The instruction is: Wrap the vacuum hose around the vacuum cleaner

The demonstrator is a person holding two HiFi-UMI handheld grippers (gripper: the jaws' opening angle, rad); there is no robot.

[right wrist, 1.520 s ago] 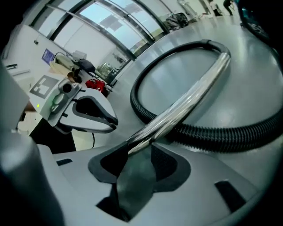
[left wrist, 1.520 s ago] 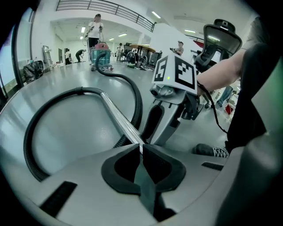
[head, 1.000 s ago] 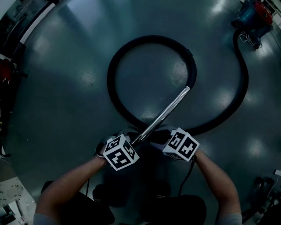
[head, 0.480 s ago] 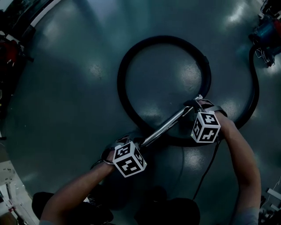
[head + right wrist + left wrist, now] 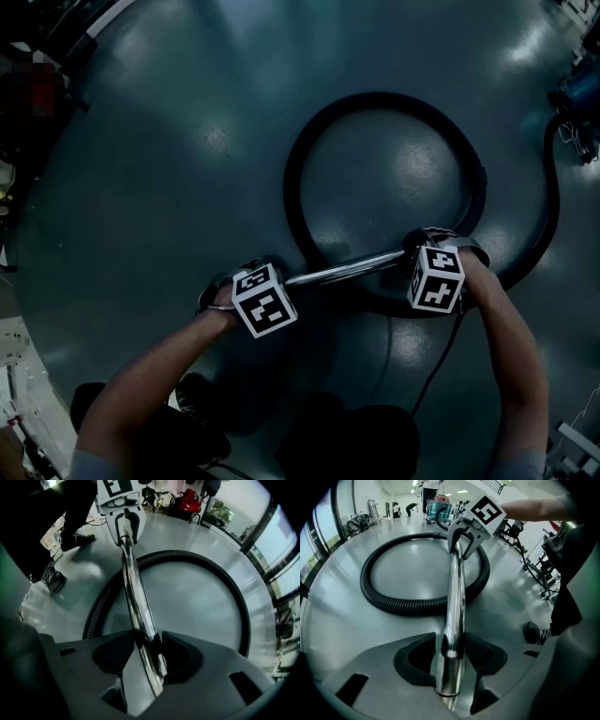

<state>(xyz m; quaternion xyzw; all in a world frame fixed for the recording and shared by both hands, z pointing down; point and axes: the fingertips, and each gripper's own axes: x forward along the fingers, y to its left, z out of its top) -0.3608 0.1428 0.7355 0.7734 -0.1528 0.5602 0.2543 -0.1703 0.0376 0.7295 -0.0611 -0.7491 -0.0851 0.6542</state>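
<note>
L side first: left gripper (image 5: pixel 450 654) points steeply down. Its jaws have just been opening a little, yet both pads sit tight on the free end of the metal wand tube (image 5: pixel 454 588), so it pinches the tube, w/ the tube's open rim poking just past the pads toward the cam. R side: right gripper (image 5: pixel 149 652) points straight down. Its jaws have just been closing and are now clamped on the same tube near its other end, where the hose (image 5: pixel 294 187) joins on; we cannot see the joint itself, as the gripper hides it. In the head view the tube runs nearly level btw the two grippers, each marker cube (image 5: pixel 264 302) faces up, and the forearms (image 5: pixel 150 375) come in from the bottom edge. A thin dark cable (image 5: pixel 441 356) hangs from the right gripper toward the person. Outward: the black ribbed hose leaves the right gripper and makes one wide round loop on the grey floor (image 5: pixel 141 187) beyond the tube. It comes back under the tube btw the grippers, then swings out right and up along the frame edge. It ends at the vacuum cleaner (image 5: pixel 579 92), a blue-green canister at far upper right, well apart from both grippers. Hose not yet wrapped: all of it lies out on the floor. Whether the tube is clear of the floor we cannot tell.
</note>
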